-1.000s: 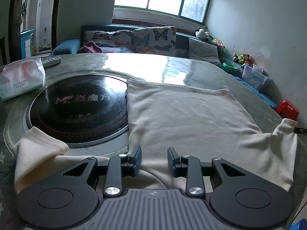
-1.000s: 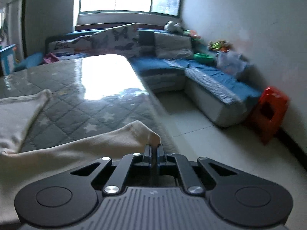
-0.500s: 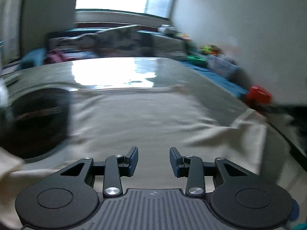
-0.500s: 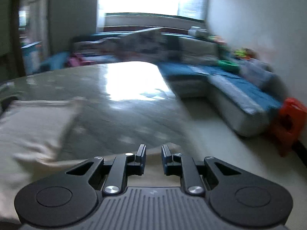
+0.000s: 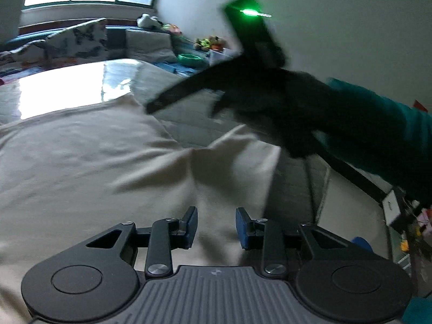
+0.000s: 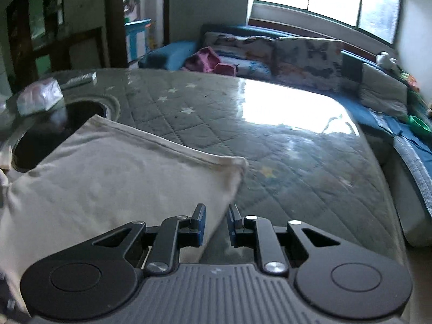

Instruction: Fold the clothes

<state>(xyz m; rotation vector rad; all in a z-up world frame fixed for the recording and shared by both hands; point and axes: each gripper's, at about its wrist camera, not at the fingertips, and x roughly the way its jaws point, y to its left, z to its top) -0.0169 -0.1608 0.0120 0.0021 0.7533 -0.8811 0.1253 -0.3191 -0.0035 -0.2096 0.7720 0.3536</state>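
Note:
A cream shirt (image 5: 81, 167) lies spread on the quilted grey table (image 6: 297, 156). In the left wrist view my left gripper (image 5: 215, 228) is open and empty, just above the shirt near its right sleeve (image 5: 243, 162). The right gripper's body (image 5: 259, 89) crosses that view, blurred, above the sleeve. In the right wrist view my right gripper (image 6: 216, 224) is open and empty, over the shirt's right side edge; the shirt (image 6: 108, 178) lies flat, its hem corner (image 6: 240, 162) ahead of the fingers.
A round black hotplate (image 6: 54, 129) is set in the table at the left, partly under the shirt. A tissue pack (image 6: 40, 97) and a remote (image 6: 81, 79) lie beyond it. A blue sofa (image 6: 378, 94) with cushions runs along the far and right sides.
My right gripper has opened and let go of the sleeve, then swung left over the shirt's side edge. My left gripper, still open, has turned right towards the sleeve.

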